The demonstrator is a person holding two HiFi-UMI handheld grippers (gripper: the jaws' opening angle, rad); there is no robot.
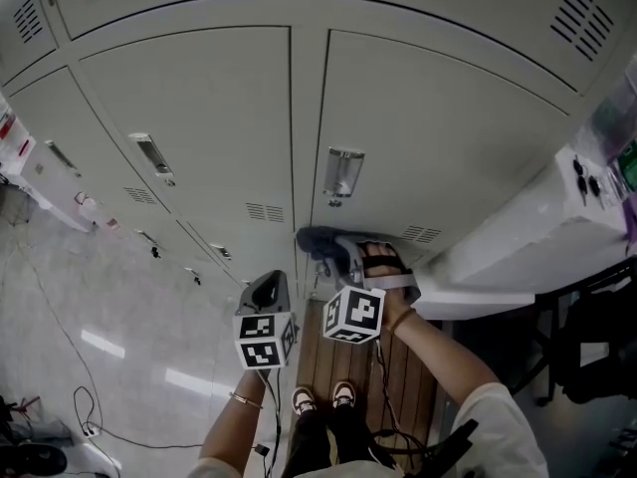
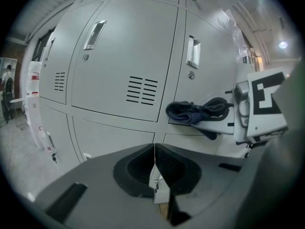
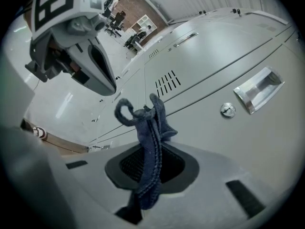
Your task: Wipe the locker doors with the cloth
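- Right gripper (image 3: 150,162) fingers clenched on the cloth (image 3: 151,128); its bunched end is at the locker door (image 1: 428,118), below the handle (image 1: 341,173). Contact unclear.
- Left gripper (image 2: 155,168) fingers pressed together, empty, clear of the doors.
- Likely step: starting a wipe pass. Next: press the cloth on and sweep across the panel.

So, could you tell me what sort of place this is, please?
Likely a workplace locker area: grey metal locker doors with recessed handles and vent slots, a shiny floor, and office chairs beyond.
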